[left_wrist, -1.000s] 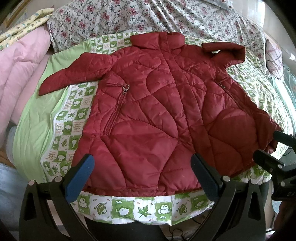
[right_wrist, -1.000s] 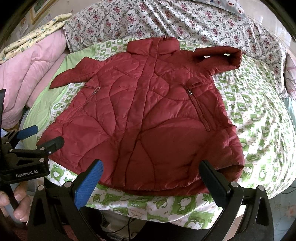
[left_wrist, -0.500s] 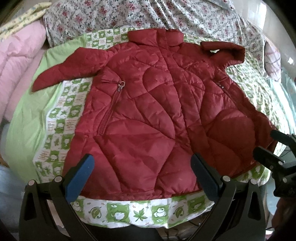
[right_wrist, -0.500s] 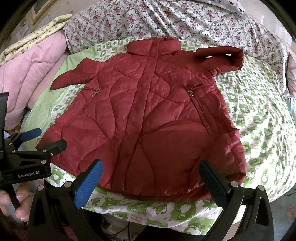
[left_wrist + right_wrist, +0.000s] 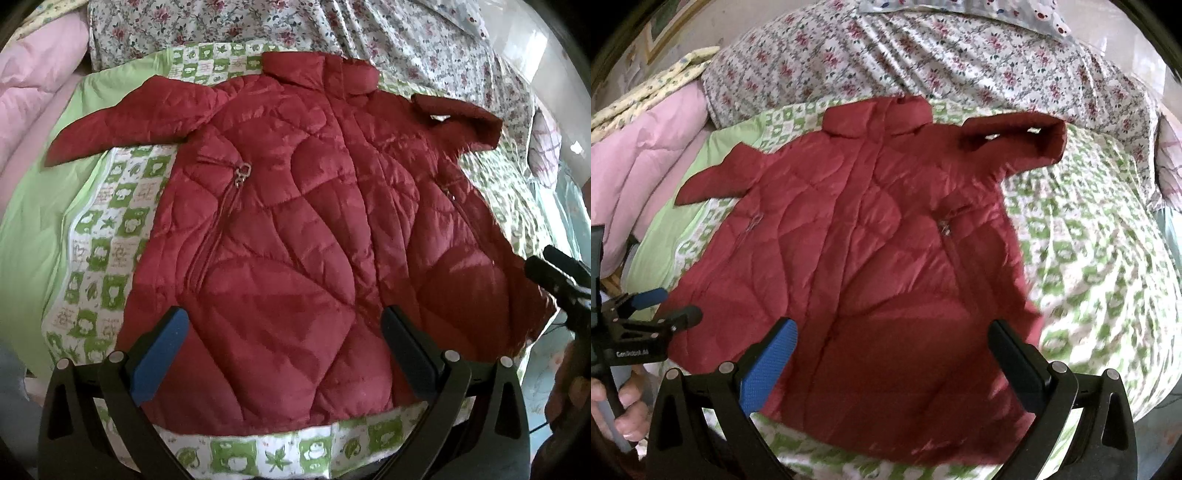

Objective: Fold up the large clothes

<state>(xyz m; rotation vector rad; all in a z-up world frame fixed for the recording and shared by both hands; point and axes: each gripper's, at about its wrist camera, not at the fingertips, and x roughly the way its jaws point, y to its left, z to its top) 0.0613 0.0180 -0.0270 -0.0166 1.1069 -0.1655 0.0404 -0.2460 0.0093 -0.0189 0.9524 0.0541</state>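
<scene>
A dark red quilted jacket (image 5: 295,236) lies flat, front up, on a green and white patterned quilt (image 5: 110,221), collar at the far end. Its left sleeve sticks out to the left; its right sleeve is bent near the collar. It also shows in the right wrist view (image 5: 879,266). My left gripper (image 5: 284,343) is open and empty over the jacket's near hem. My right gripper (image 5: 894,358) is open and empty over the hem. The right gripper's fingers (image 5: 554,266) show at the jacket's right edge in the left wrist view. The left gripper (image 5: 653,306) shows at the jacket's left edge in the right wrist view.
A floral bedspread (image 5: 960,62) covers the far side of the bed. A pink quilt (image 5: 639,166) is piled at the left, with a yellow patterned one (image 5: 665,77) on it. The quilt's near edge (image 5: 280,454) hangs off the bed below the hem.
Both grippers have moved forward and lower towards the jacket's near hem. The jacket looks larger in both views. Both stay open.
</scene>
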